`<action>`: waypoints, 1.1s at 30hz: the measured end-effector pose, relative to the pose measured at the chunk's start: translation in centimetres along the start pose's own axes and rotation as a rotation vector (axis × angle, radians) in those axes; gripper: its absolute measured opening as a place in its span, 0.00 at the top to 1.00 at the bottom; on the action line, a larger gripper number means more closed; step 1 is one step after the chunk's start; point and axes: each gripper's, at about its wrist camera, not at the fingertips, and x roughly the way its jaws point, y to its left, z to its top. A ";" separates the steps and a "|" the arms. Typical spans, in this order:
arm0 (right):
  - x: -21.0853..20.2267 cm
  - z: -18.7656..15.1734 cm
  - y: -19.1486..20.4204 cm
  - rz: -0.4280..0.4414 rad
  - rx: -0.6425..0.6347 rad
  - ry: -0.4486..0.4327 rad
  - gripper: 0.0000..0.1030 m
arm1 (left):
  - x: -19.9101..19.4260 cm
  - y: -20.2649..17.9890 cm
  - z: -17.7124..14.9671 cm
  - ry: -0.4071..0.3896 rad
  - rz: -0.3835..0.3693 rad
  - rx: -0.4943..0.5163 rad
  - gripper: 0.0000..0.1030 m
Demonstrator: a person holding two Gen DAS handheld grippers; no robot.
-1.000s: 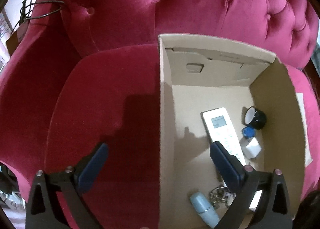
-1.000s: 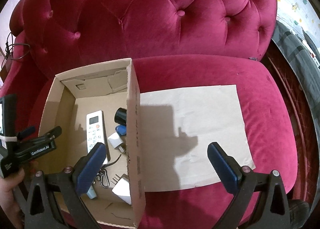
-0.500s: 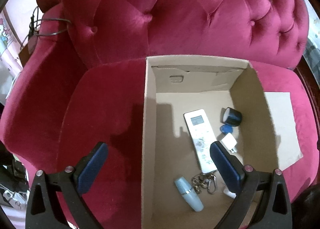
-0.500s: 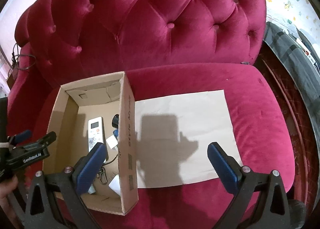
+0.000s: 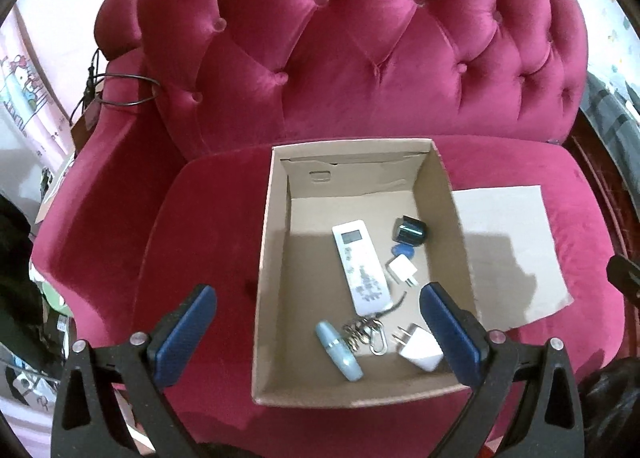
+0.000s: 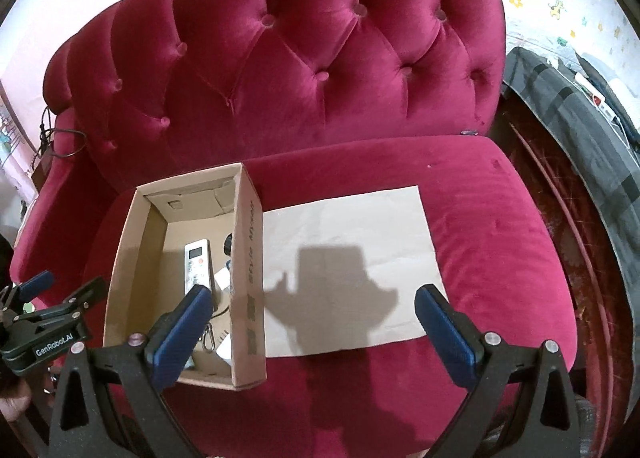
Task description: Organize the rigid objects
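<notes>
An open cardboard box (image 5: pixel 276 217) (image 6: pixel 248 266) sits on the red sofa seat. Inside lie a white remote (image 5: pixel 360 266) (image 6: pixel 197 266), a black cylinder (image 5: pixel 409 230), a small blue tag (image 5: pixel 402 249), a small white plug (image 5: pixel 402 269), a larger white charger (image 5: pixel 420 346), a key bunch with carabiner (image 5: pixel 366 334) and a pale blue tube (image 5: pixel 339 350). My left gripper (image 5: pixel 318 332) hangs open well above the box's near end, holding nothing. My right gripper (image 6: pixel 312 332) is open and empty above a bare brown paper sheet (image 6: pixel 348 242) (image 5: pixel 508 250) right of the box.
The tufted sofa back (image 6: pixel 300 65) rises behind the box. A black cable (image 5: pixel 120 91) rests on the left armrest. The left gripper's body (image 6: pixel 44 326) shows at the lower left of the right wrist view. A dark striped cloth (image 6: pixel 580 129) lies off the sofa's right side.
Both grippers have pulled up and back from the sofa, so the box and paper look smaller. Both stay open and empty. Nothing in the box has shifted.
</notes>
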 end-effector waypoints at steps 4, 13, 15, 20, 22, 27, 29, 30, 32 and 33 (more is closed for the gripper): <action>-1.7 -0.5 -0.7 0.017 -0.007 -0.017 0.00 | -2.0 -0.8 -1.0 -0.020 -0.001 -0.009 0.00; -5.4 -2.0 -0.9 0.016 -0.083 -0.071 0.00 | -6.4 -2.1 -3.5 -0.071 -0.013 -0.038 0.00; -6.0 -2.5 -1.0 0.017 -0.093 -0.082 0.00 | -6.8 -2.4 -3.9 -0.072 -0.007 -0.035 0.00; -6.8 -3.5 -1.6 0.026 -0.100 -0.094 0.00 | -7.8 -3.3 -5.2 -0.091 -0.019 -0.029 0.00; -7.0 -3.8 -1.8 0.031 -0.096 -0.102 0.00 | -8.1 -3.7 -5.8 -0.098 -0.011 -0.026 0.00; -7.1 -4.9 -2.2 0.030 -0.087 -0.105 0.00 | -8.4 -4.4 -6.8 -0.099 -0.021 -0.019 0.00; -7.2 -5.0 -2.2 0.031 -0.087 -0.103 0.00 | -8.6 -4.6 -7.1 -0.100 -0.022 -0.015 0.00; -7.2 -5.0 -2.3 0.033 -0.087 -0.103 0.00 | -8.6 -4.8 -7.3 -0.101 -0.023 -0.011 0.00; -7.3 -5.0 -2.3 0.030 -0.087 -0.109 0.00 | -8.8 -5.0 -7.3 -0.105 -0.022 -0.005 0.00; -7.3 -5.0 -2.3 0.029 -0.087 -0.110 0.00 | -8.9 -5.0 -7.3 -0.109 -0.019 -0.006 0.00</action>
